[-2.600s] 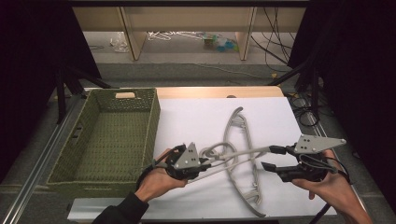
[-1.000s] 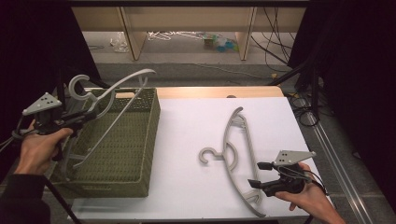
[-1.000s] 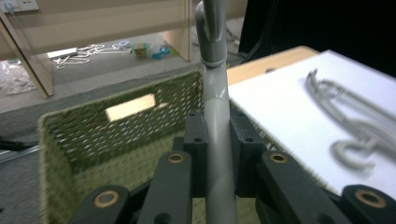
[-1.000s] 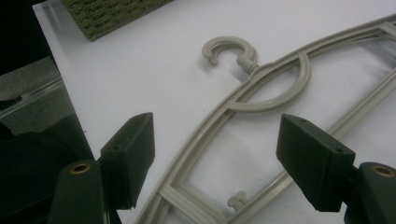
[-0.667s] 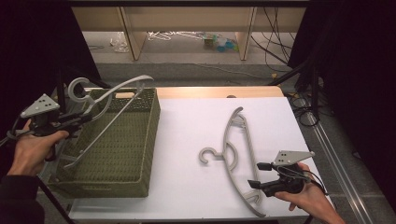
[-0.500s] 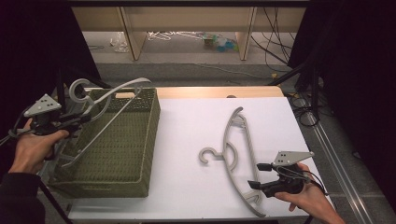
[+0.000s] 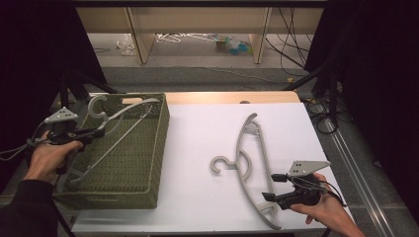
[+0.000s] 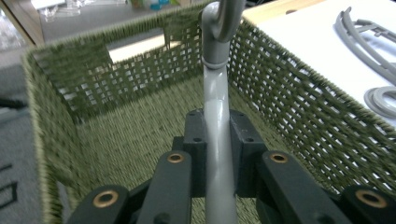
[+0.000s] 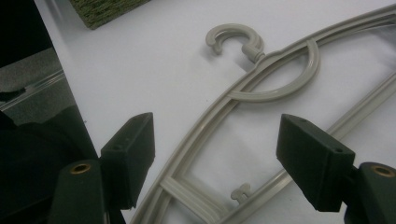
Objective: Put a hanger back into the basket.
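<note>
A: Grey plastic, that is what the left gripper [image 7: 94, 132] has between its fingers [image 8: 196, 140]: a hanger [image 7: 116, 123], clamped by the stem just below its hook.

B: Where does it sit in the high view?

A: At the left of the frame, over the green woven basket [image 7: 158, 148]. The hook stands near the basket's far left corner, and the hanger's long arms slant down toward the lower left, inside the basket walls. Whether its low end touches the basket floor I cannot tell.

B: And from the left gripper view?

A: The stem rises straight up the middle of the frame, pinched on both sides by the black pads, with the basket's inside wall [image 8: 116, 88] behind it and the handle cut-out at upper left.

B: The other hand?

A: The right gripper [image 7: 272, 186] is at the lower right of the high view, low over the white surface [image 7: 197, 143]. Its fingers [image 9: 130, 149] stand wide apart, nothing pressed between them.

B: What lies under them?

A: A second hanger [image 7: 249, 163], flat on the surface in the centre right of the frame, hook pointing left toward the basket. In the right gripper view its curved arm and lower bar [image 9: 261, 93] pass between the two open fingers, but the pads do not close on it. It lies well apart from the basket.
</note>
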{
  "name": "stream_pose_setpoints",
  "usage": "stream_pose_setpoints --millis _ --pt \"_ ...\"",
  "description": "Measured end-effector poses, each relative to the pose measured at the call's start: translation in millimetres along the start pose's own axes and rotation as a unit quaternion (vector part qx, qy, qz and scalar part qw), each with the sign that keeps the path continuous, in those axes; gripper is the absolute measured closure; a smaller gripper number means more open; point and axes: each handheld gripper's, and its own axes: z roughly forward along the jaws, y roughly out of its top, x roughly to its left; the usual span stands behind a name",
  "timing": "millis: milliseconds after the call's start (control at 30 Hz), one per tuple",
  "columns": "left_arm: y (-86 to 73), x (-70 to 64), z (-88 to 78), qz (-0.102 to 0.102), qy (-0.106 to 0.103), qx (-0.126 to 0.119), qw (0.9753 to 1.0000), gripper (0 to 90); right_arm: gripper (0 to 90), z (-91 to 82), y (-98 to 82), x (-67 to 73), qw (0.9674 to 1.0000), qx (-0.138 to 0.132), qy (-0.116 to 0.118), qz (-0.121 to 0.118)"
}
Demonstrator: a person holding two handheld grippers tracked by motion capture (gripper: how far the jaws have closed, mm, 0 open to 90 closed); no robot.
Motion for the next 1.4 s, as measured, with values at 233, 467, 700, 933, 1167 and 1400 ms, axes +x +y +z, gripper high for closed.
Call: stream_pose_setpoints --millis 233,467,700,933,1167,1400 --pt "-5.3 -5.4 18.2 -0.026 -0.001 0.04 0.9989 78.3 28.8 0.2 -0.5 -0.8 1.0 0.003 0.0 0.002" --pt "-21.0 -0.4 31.3 -0.043 0.016 0.084 0.9954 77.2 28.7 1.3 -0.7 -0.6 1.0 0.002 0.001 -0.003" --pt "-37.1 3.3 31.7 -0.076 0.051 0.097 0.9911 74.5 28.5 2.4 -2.2 -2.8 1.0 0.005 0.0 -0.001" --pt "-28.1 -8.5 9.4 -0.096 0.112 0.048 0.9879 56.6 27.0 3.6 -2.2 -1.6 1.0 -0.001 0.004 0.001" --pt "-15.9 -40.8 -9.6 -0.121 0.104 -0.035 0.9866 40.5 24.1 2.9 -2.0 -2.6 0.9998 -0.016 -0.007 0.006" --pt "1.4 -93.3 -28.5 -0.086 0.067 -0.086 0.9903 33.9 21.6 6.6 -4.8 -5.6 0.9996 -0.021 -0.015 0.016"
